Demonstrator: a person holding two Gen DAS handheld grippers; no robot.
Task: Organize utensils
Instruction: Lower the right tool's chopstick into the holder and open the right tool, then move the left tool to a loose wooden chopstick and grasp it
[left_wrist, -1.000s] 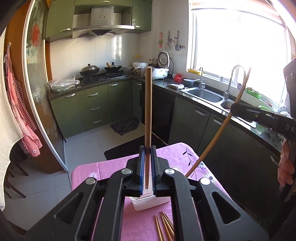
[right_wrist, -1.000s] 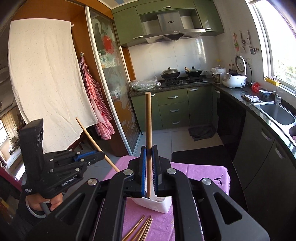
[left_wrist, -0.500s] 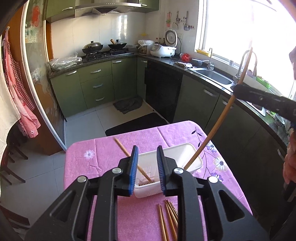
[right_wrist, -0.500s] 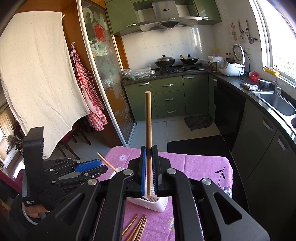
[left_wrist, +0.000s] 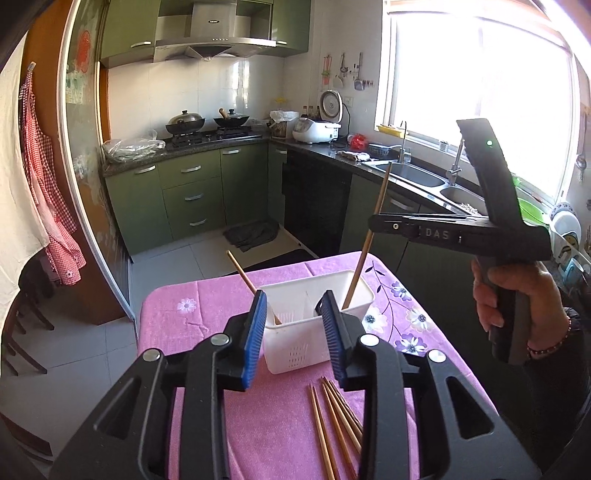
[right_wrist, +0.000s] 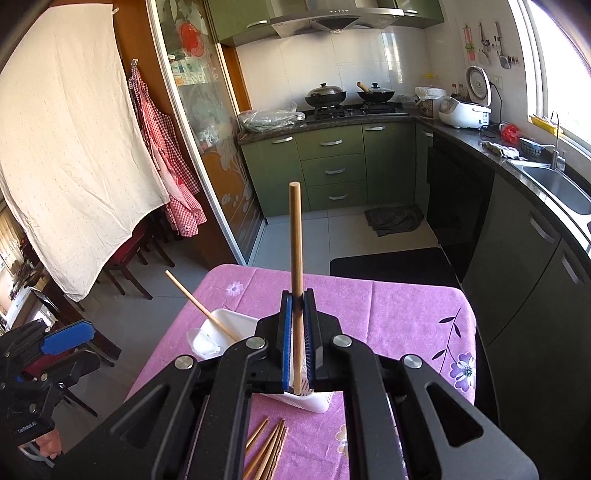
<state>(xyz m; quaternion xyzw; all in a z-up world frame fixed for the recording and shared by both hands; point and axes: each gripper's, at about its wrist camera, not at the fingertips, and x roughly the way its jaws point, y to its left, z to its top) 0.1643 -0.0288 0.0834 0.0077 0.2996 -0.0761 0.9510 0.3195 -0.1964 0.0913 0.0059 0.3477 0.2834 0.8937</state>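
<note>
Wooden chopstick (left_wrist: 246, 279) leaning in white holder (left_wrist: 295, 343) mid-desk; right tool (right_wrist: 297, 354) gripping second chopstick (right_wrist: 296, 258), lowering it in; left tool (left_wrist: 295, 334) gaping wide, empty; five chopsticks (left_wrist: 336, 424) waiting at near edge.

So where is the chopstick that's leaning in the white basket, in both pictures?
Left wrist view: the leaning chopstick sits left of centre, slanting up-left out of the white basket, behind the open left gripper.
Right wrist view: it is at lower left, slanting up-left from the basket, left of the right gripper.
Shared landmark: the pink flowered tablecloth under the basket.
</note>
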